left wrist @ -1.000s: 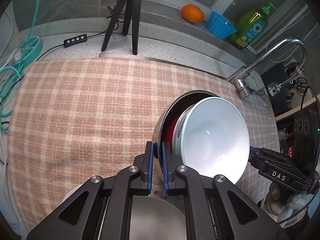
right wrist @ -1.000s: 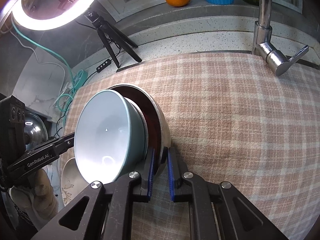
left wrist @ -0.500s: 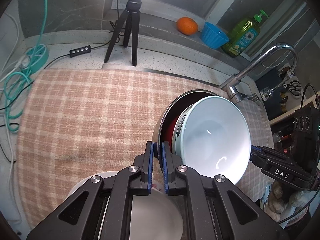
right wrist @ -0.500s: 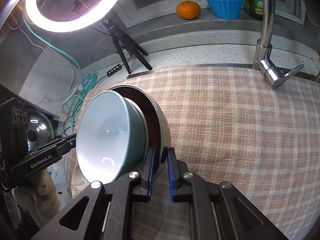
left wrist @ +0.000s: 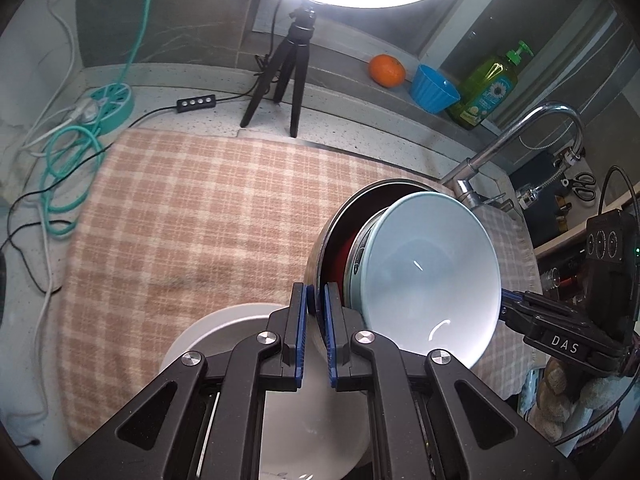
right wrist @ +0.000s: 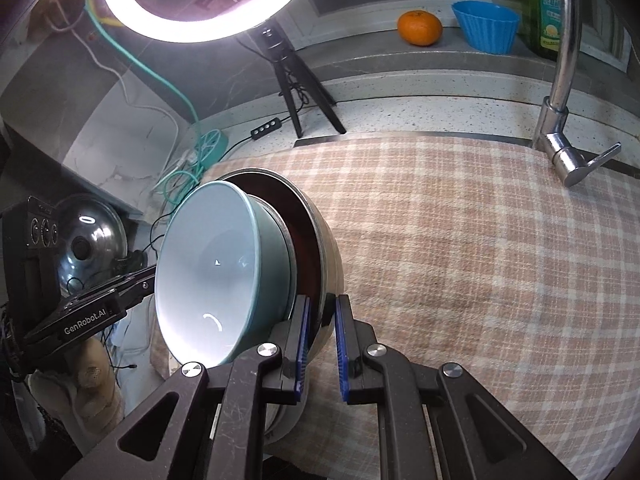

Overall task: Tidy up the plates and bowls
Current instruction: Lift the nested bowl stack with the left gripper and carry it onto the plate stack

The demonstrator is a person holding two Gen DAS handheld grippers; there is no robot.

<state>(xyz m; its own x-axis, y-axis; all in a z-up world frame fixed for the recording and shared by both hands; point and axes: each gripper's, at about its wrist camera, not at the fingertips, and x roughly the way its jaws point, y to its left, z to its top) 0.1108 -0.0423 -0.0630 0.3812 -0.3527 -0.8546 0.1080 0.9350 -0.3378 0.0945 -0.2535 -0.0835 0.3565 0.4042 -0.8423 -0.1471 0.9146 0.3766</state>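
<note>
Nested bowl stack (left wrist: 400, 264) lifted higher above plaid cloth (left wrist: 192, 216) since earlier frame. Steel rim clamped by left gripper (left wrist: 316, 316) and right gripper (right wrist: 322, 328), jaws nearly shut, at opposite edges. White plate (left wrist: 224, 332) seen directly beneath stack.

Both tongs, left (left wrist: 316, 332) and right (right wrist: 322, 344), are matte black linkages with silver screw heads and blue-padded fingers (left wrist: 301, 328), one lettered "DAS", the other "GenRobot.AI", each trailing thin black cables.

R hand-held gripper (right wrist: 320, 340) clamps steel bowl (right wrist: 330, 256)
</note>
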